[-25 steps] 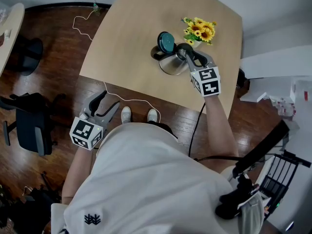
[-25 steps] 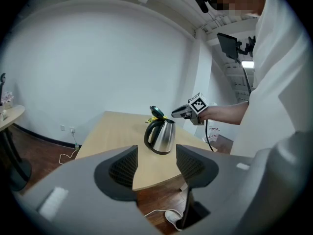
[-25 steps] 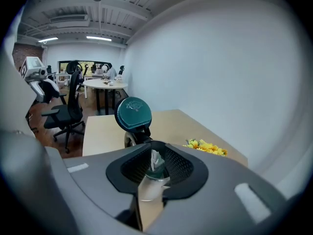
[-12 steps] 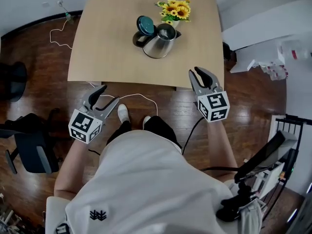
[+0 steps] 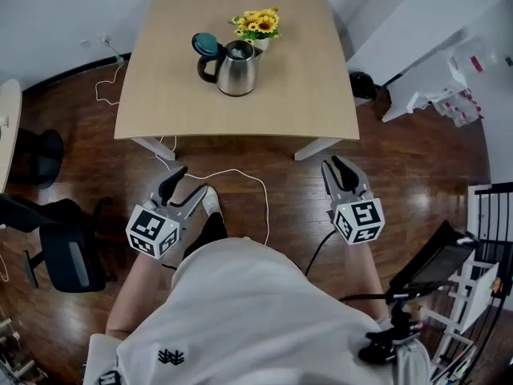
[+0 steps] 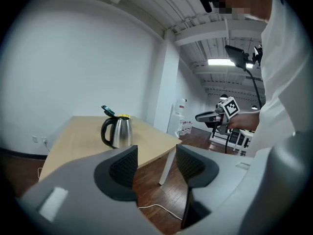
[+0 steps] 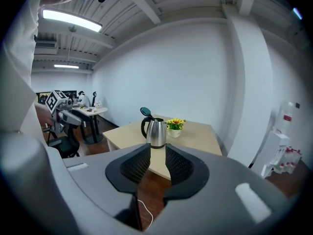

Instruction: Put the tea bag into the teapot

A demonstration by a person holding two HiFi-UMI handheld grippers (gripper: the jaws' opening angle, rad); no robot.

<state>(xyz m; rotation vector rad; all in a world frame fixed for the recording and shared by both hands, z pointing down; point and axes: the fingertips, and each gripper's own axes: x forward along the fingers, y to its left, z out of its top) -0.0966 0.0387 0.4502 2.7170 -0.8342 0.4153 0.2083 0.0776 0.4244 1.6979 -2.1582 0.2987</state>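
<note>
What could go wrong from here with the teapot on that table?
1. The white cable lies looped beside the person's shoe; a step toward the table could snag it.
2. The flowers stand close beside the teapot; a reach for its open lid might knock them over.
3. No tea bag shows in any view, so whether it is already in the pot cannot be told.

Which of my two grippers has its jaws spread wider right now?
The left gripper: its jaws stand well apart, empty. The right gripper shows only a narrow gap, though its jaws have just been opening, with nothing between them.
</note>
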